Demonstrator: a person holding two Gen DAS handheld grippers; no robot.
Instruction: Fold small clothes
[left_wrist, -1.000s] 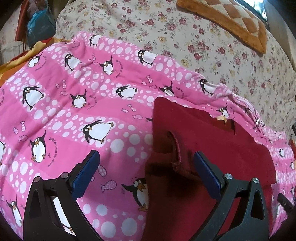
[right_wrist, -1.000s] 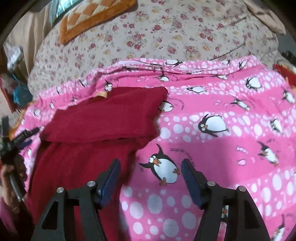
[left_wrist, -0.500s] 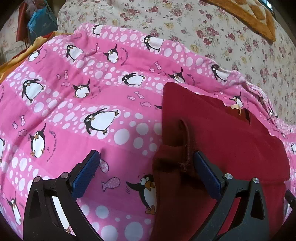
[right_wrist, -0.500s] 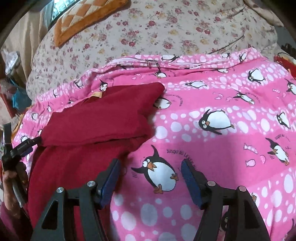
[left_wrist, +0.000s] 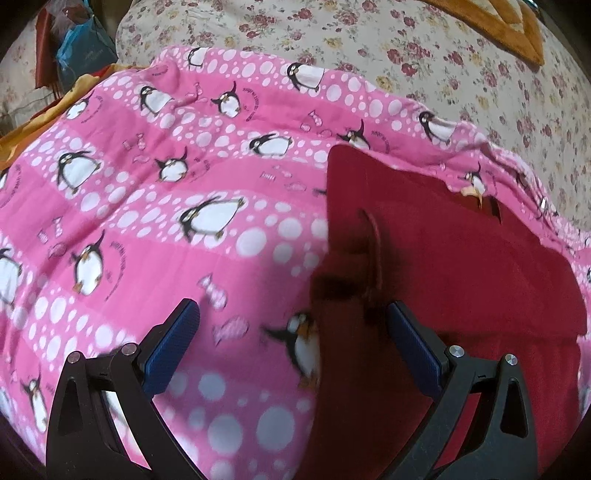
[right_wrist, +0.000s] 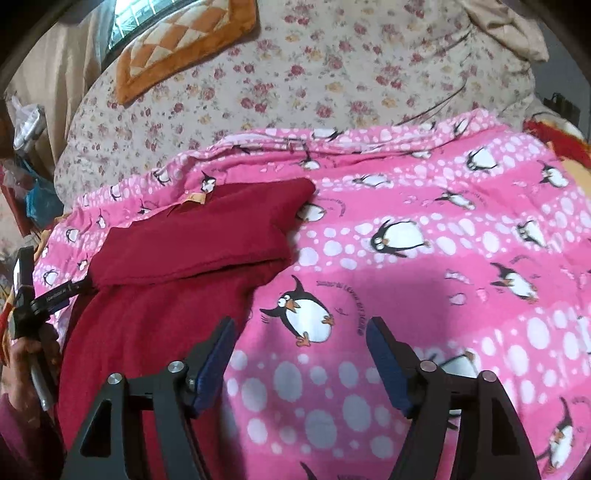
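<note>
A dark red garment (left_wrist: 443, 266) lies on a pink penguin blanket (left_wrist: 166, 206), its upper part folded over the lower. A seam ridge (left_wrist: 373, 258) runs down its left edge. My left gripper (left_wrist: 291, 325) is open and empty, hovering over that left edge, its right finger above the red cloth. In the right wrist view the garment (right_wrist: 177, 280) lies at the left. My right gripper (right_wrist: 301, 356) is open and empty over the blanket (right_wrist: 443, 295), just right of the garment's right edge. The left gripper also shows at the far left of the right wrist view (right_wrist: 55, 293).
A floral bedspread (right_wrist: 314, 85) lies beyond the pink blanket. An orange patterned cushion (right_wrist: 184, 40) sits at the back. A blue bag (left_wrist: 85, 48) and orange cloth are at the bed's left side. Red and yellow fabric (right_wrist: 554, 136) lies at the right edge.
Both grippers have drawn back toward me and lowered a little; the garment and blanket sit higher in both views. Both stayed open. The garment has not moved.
</note>
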